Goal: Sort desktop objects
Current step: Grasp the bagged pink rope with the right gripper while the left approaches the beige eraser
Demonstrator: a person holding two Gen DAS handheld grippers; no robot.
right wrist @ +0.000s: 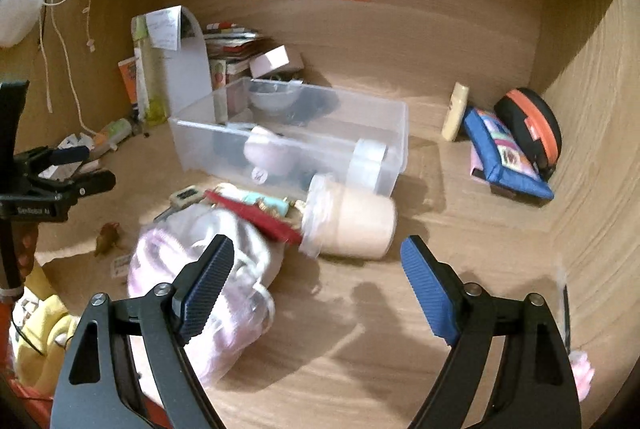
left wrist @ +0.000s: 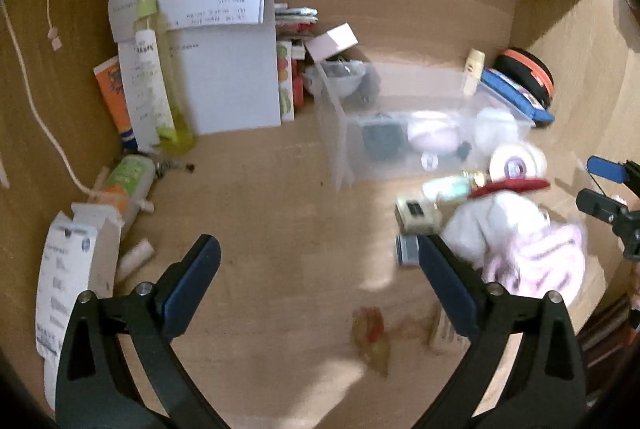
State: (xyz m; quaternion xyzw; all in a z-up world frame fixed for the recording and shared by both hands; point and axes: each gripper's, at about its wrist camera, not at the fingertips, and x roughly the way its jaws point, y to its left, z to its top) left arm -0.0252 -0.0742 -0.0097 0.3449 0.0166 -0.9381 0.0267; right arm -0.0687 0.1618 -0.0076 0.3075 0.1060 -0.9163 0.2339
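left gripper (left wrist: 318,259) gapes wide, empty, over bare desk (left wrist: 272,213). cloth bundle (right wrist: 208,269) at nine o'clock of the right gripper (right wrist: 318,261), also spread and empty; tub (right wrist: 352,225) lies at twelve, bin (right wrist: 288,137) behind it. seemingly an approach step: next, close on one item and carry it binward.

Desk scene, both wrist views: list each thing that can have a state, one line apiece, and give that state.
Clear plastic bin: upright, lidless, holding several items.
Beige cylindrical jar: lying on its side in front of the bin.
Cream bottle: upright, leaning on the back wall.
Green tube: lying flat.
White carton: flaps open.
Left gripper: open, empty.
Right gripper: open, empty.
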